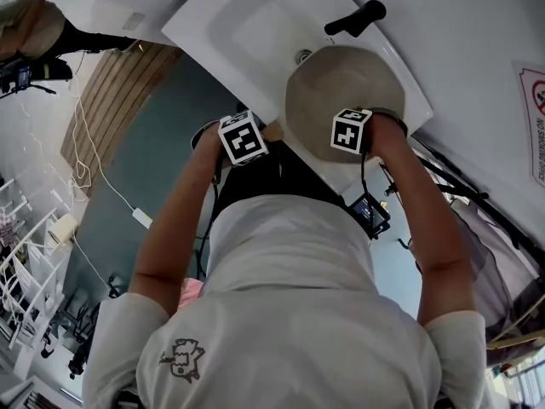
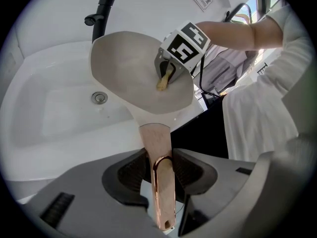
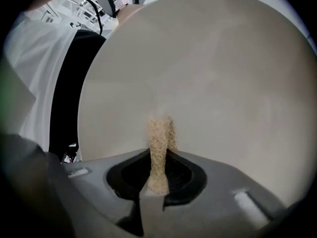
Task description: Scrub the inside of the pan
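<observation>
1 pan (image 2: 138, 68) over the sink (image 2: 54, 113)

Held by its copper-coloured handle (image 2: 161, 182), clamped from both sides between the left gripper's (image 2: 159, 180) fingers. Raised above the white sink, close to the black faucet (image 2: 101, 14), with the drain (image 2: 99, 97) showing just beside the rim. Pinched upright in the right gripper's (image 3: 158, 175) closed fingers: 1 tan scrub pad (image 3: 158, 145). Tip seemingly pressed on the pan's pale inner face, though blur leaves the contact unsure. Working inside the pan, at the side nearer the person's white shirt (image 2: 257, 113).
</observation>
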`<state>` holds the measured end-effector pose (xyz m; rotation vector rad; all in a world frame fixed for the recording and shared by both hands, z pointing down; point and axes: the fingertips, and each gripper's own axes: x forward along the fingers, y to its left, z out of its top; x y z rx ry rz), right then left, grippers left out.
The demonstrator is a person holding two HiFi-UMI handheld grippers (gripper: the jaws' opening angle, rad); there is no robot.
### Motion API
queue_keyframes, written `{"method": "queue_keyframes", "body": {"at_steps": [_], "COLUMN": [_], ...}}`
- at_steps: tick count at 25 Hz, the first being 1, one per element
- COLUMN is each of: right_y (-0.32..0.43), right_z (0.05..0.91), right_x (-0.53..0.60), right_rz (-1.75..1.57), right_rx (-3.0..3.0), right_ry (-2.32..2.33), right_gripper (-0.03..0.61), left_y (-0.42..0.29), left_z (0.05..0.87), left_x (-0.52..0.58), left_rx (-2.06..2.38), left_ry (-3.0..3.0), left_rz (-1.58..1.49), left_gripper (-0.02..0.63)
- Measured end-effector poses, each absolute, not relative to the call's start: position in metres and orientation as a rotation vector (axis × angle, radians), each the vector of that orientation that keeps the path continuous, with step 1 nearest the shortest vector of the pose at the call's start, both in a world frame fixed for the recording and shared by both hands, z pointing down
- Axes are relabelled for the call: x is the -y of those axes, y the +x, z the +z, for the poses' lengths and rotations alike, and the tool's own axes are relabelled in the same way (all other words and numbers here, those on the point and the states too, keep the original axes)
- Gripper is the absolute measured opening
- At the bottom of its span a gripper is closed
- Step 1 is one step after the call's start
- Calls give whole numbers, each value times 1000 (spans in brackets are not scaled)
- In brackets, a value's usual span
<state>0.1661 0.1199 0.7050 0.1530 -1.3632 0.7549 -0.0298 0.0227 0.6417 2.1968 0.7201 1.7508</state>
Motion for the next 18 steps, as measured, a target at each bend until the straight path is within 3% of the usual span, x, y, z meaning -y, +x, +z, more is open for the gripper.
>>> {"method": "queue_keyframes", "body": {"at_steps": [8, 18], "right_y": [234, 223], "right_z": [701, 700], "right_x": [-30, 29], "right_rz": [500, 219], "right_rx": [1255, 1247], "right_ry": [410, 555], "right_gripper": [69, 69], "left_y": [-27, -30], "left_z": [643, 641], "left_x": [-18, -24], "left_rx": [-712, -735], "left_ry": [2217, 2213], "left_rz": [1770, 1789], "left_gripper": [167, 172]}}
